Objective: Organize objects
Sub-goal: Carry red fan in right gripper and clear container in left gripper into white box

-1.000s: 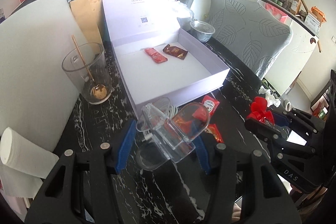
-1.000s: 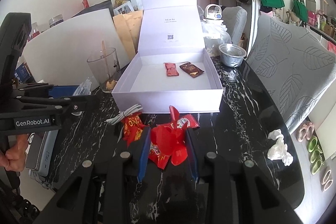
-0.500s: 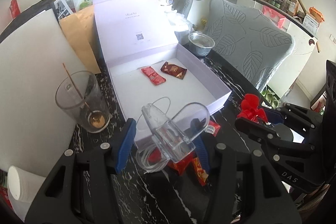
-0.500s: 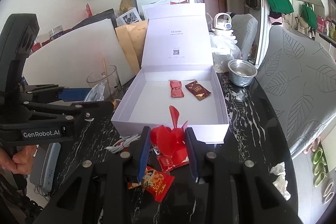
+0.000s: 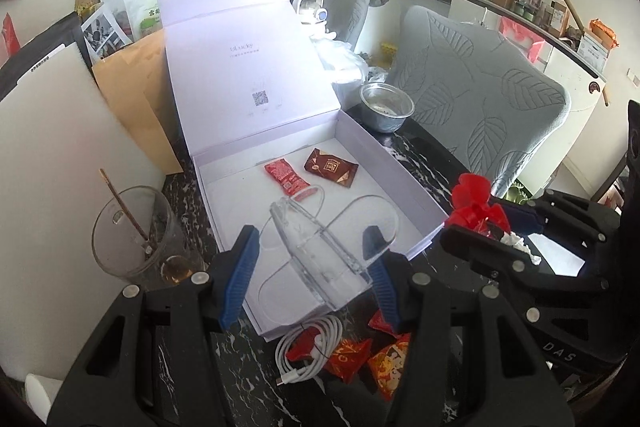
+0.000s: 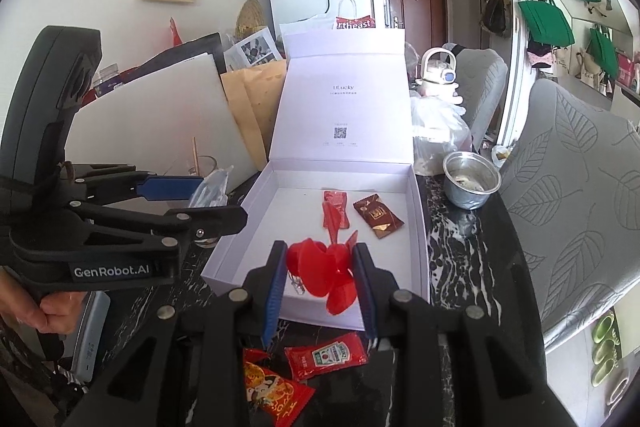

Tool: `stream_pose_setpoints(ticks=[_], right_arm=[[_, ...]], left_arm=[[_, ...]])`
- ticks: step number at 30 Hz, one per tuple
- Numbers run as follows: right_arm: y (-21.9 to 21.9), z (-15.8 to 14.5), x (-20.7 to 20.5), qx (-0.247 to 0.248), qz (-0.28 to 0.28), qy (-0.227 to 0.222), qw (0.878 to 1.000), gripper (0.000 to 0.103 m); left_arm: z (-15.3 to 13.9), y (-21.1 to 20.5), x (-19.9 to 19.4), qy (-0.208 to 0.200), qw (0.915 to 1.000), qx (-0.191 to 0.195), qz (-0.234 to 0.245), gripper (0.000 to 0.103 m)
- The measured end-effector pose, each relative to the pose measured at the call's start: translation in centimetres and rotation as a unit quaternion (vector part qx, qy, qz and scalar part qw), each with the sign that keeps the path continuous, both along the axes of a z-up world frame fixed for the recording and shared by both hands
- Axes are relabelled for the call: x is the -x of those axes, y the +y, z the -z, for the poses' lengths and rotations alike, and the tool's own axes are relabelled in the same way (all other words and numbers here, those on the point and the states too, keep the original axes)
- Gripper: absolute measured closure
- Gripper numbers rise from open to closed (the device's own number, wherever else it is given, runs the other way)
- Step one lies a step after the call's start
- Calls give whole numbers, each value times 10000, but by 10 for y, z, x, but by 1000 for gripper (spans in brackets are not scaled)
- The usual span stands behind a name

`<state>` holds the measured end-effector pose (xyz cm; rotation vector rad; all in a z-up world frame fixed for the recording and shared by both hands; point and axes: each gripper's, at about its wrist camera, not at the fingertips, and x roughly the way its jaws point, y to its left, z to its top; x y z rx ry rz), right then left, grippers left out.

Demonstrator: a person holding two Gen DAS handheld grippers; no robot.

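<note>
My left gripper (image 5: 312,263) is shut on a clear plastic case (image 5: 304,227), held over the near part of the open white box (image 5: 400,179). My right gripper (image 6: 320,267) is shut on a red plastic ornament (image 6: 316,263), above the near wall of the box (image 6: 418,227). On the box floor lie a red sachet (image 5: 286,177) and a dark brown sachet (image 5: 330,167). In front of the box, on the black marble table, lie a coiled white cable (image 5: 308,347), red snack packets (image 5: 372,359) and a ketchup sachet (image 6: 326,355).
A glass with a stick (image 5: 136,231) stands left of the box, before a white board (image 5: 52,147). A metal bowl (image 5: 386,105) sits at the box's far right corner, by a grey chair (image 5: 480,99). The box lid (image 6: 344,99) stands upright behind. A hand (image 6: 36,307) holds the left gripper.
Both grippers have risen and moved forward with their loads, from above the loose packets on the table to over the box's near edge. The packets and cable now lie below them.
</note>
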<state>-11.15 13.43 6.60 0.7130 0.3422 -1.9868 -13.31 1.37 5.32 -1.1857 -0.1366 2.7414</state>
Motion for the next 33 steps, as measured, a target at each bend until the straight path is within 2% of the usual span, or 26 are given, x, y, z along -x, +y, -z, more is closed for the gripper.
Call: stream_pose_setpoints(ticks=[18, 25, 30, 33], right_arm=[[-43, -3, 70, -32, -166, 149, 9997, 70], [-61, -2, 95, -81, -247, 214, 9994, 70], [-74, 2, 113, -135, -350, 64, 9993, 70], [-81, 4, 118, -220, -356, 157, 9990, 70]], left_arm=[[4, -11, 87, -53, 9999, 82, -118, 51], [14, -11, 116, -157, 9997, 105, -133, 51], [23, -8, 132, -247, 9996, 127, -85, 51], [27, -7, 142, -287, 9994, 191, -87, 51]])
